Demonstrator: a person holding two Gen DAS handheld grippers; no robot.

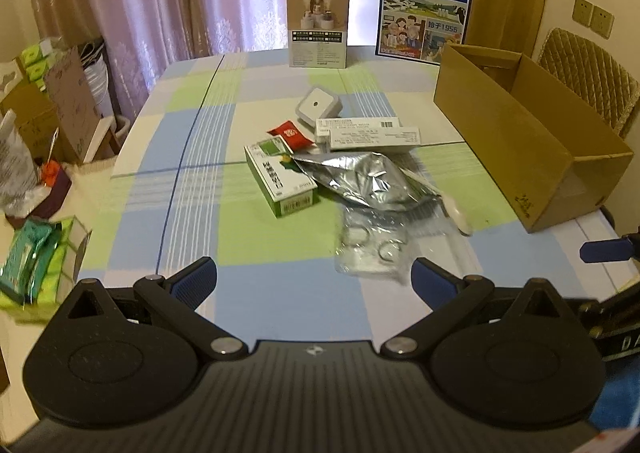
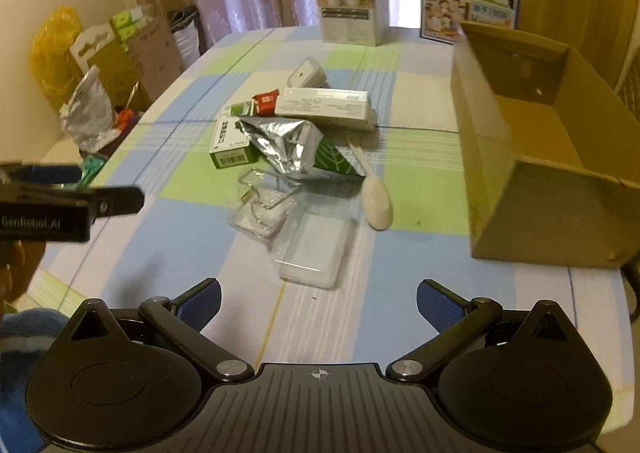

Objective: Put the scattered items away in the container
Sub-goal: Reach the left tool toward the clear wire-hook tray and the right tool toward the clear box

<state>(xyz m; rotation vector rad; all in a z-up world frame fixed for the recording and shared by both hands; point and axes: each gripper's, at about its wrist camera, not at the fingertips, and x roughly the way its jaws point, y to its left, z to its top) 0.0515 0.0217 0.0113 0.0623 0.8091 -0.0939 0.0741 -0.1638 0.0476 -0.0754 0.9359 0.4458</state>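
A pile of items lies mid-table: a green and white box (image 1: 280, 183) (image 2: 230, 143), a silver foil pouch (image 1: 360, 177) (image 2: 280, 145), a red sachet (image 1: 289, 134) (image 2: 265, 101), long white boxes (image 1: 368, 135) (image 2: 326, 107), a white square device (image 1: 318, 107) (image 2: 306, 73), a white plastic spoon (image 1: 448, 201) (image 2: 374, 197) and clear plastic blister trays (image 1: 372, 249) (image 2: 312, 249). An open cardboard box (image 1: 524, 133) (image 2: 548, 157) stands to the right. My left gripper (image 1: 314, 281) and right gripper (image 2: 318, 303) are open and empty, short of the pile.
The table has a checked blue, green and white cloth (image 1: 192, 181). A white carton (image 1: 318, 27) and a blue milk box (image 1: 424, 9) stand at the far edge. Bags and boxes (image 1: 52, 113) crowd the left side. A chair (image 1: 588, 77) stands behind the cardboard box.
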